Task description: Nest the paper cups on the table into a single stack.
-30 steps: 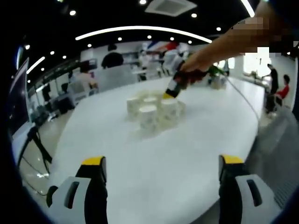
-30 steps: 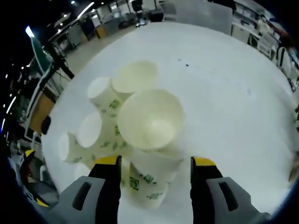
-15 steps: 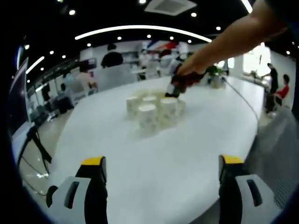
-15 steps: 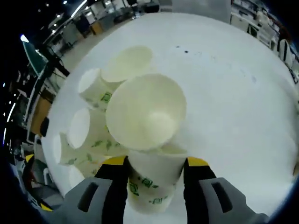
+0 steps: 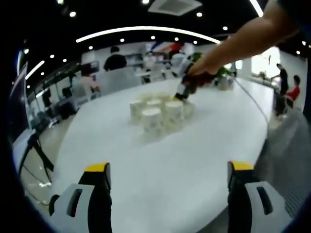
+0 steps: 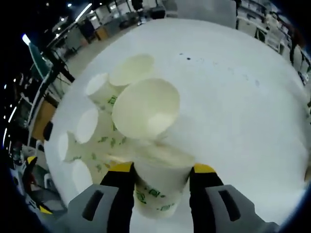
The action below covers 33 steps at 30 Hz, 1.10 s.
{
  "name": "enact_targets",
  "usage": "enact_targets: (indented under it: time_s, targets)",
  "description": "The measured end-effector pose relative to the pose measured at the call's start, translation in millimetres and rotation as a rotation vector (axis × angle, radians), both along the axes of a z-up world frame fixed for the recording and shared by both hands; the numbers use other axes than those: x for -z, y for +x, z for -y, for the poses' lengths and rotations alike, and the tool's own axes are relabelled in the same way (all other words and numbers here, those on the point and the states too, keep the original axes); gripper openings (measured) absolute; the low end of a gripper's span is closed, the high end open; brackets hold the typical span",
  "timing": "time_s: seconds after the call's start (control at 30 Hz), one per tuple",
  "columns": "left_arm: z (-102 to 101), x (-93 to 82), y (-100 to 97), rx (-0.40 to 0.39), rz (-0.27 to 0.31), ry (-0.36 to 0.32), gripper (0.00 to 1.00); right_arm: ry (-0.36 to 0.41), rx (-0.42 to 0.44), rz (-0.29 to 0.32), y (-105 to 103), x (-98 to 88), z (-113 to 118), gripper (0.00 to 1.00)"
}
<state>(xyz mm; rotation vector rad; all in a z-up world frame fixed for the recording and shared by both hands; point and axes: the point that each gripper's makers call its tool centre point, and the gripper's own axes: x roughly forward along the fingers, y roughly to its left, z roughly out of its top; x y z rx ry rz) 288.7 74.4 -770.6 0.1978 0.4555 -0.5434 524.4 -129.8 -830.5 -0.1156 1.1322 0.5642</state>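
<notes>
Cups sit clustered near the middle of the white surface, and from my left claw I see them well ahead. That claw hangs back over the near edge with its jaws spread wide and nothing between them.

My right claw is doing the work. In the right gripper view its jaws are closed narrow on the wall of one cup, a white paper cup with green print, pinched from both sides just below its rim. A second cup sits just beyond it, mouth open toward the camera; whether it rests in the held cup or only beside it, I cannot tell. Four or five more cups stand packed together to the left of that pair, mouths up. In the left gripper view I see the right claw at the far side of the cluster, under the person's hand.

I judge this as the first pick: one cup gripped, the rest not yet nested. Next I would need to lift it straight up clear of its neighbours, centre it over another cup's mouth, and lower it squarely. A tight squeeze risks creasing the paper wall.
</notes>
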Motion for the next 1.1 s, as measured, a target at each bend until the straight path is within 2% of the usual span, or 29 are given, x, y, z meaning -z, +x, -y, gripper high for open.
enact_targets:
  time_s: [0.13,0.2,0.33,0.53,0.57,0.63,0.8,0.9,0.97,1.1]
  targets:
    - [0.0,-0.7,0.6,0.000,0.001,-0.002,0.98,0.003,-0.007,0.053,-5.1,-7.8,6.5,0.41]
    - [0.3,-1.3,1.0,0.001,0.002,-0.005,0.98,0.016,0.001,0.091,-1.3,-14.4,10.3,0.40]
    - [0.9,-1.6,1.0,0.003,-0.001,-0.007,0.98,0.066,0.033,0.169,1.1,-36.3,13.3,0.40]
    - [1.9,-2.7,0.8,0.012,0.005,-0.003,0.98,0.065,0.028,0.336,17.8,-54.6,25.3,0.40]
    - [2.0,-2.8,0.7,0.012,0.006,-0.003,0.98,0.067,0.031,0.333,15.4,-55.3,25.8,0.39]
    - [1.9,-3.0,0.0,0.011,0.004,-0.002,0.98,0.115,0.043,0.394,19.9,-66.1,23.6,0.39]
    - [1.9,-3.6,-0.2,0.011,0.007,-0.002,0.98,0.120,0.060,0.452,20.3,-77.3,28.5,0.38]
    - [1.4,-3.9,-0.2,0.010,0.007,-0.005,0.98,0.149,0.065,0.513,21.8,-89.6,26.4,0.38]
    - [1.2,-4.8,-0.1,0.007,0.008,-0.009,0.98,0.186,0.068,0.585,24.9,-104.3,24.1,0.38]
    - [0.4,-9.2,1.7,-0.004,0.018,-0.040,0.98,0.202,0.067,0.662,26.0,-121.0,24.1,0.38]
